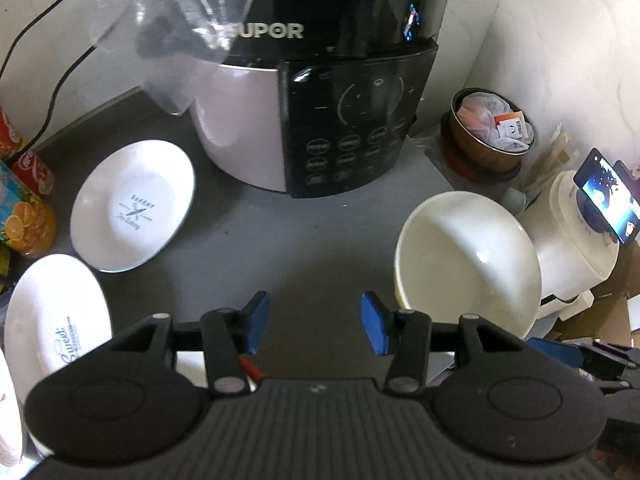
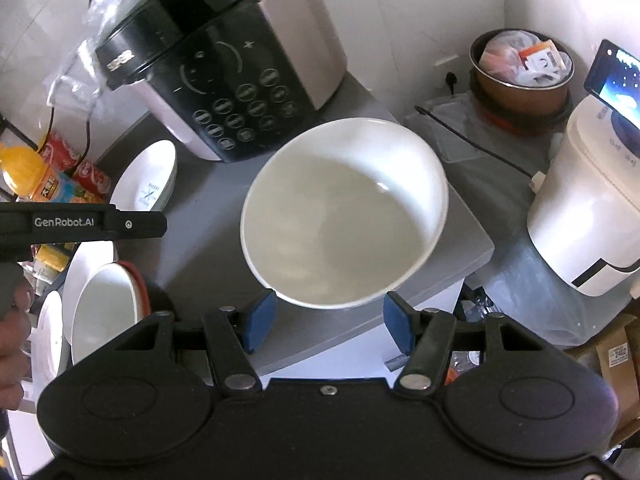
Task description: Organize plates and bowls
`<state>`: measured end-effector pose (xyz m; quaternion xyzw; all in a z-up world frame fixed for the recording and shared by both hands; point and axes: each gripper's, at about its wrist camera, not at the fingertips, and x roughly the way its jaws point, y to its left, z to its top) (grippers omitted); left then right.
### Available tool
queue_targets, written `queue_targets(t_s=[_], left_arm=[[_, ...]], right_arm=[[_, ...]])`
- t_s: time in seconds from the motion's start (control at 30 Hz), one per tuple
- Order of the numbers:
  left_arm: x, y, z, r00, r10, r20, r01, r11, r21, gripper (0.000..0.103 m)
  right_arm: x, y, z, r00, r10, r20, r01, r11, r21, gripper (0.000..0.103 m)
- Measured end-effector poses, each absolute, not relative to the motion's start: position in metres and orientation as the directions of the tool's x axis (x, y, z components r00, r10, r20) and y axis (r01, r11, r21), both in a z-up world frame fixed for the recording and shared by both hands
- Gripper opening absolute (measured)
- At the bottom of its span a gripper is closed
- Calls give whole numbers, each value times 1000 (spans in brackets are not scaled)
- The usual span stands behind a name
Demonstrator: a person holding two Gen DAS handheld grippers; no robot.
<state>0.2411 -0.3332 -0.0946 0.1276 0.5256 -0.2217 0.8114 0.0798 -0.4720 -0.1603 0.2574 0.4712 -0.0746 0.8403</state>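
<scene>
A large white bowl [image 2: 344,216] stands on the grey counter [image 2: 208,264], just ahead of my right gripper [image 2: 328,320], which is open and empty. The same bowl shows in the left wrist view [image 1: 468,260], to the right of my left gripper [image 1: 314,326], which is open and empty above the bare counter [image 1: 280,248]. A white "Bakery" dish [image 1: 134,204] lies to the left front. A white "Sweet" dish [image 1: 56,320] lies nearer, at the left. In the right wrist view, stacked white dishes [image 2: 100,312] and a red-rimmed one sit at the lower left.
A black-and-white Supor cooker [image 1: 320,112] stands at the back under a clear plastic bag. A brown pot of packets [image 1: 492,128] and a white appliance with a phone [image 1: 572,236] are at the right. Soda cans and a juice bottle [image 1: 28,216] crowd the left edge.
</scene>
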Motion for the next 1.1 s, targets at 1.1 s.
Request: queue_targets(t_s=[1.1], left_arm=[[268,-357,-165,199,-225,-954,427,896,-122,9]], right_arm=[[127,-493,-186,490,133,-861,314,895,317,17]])
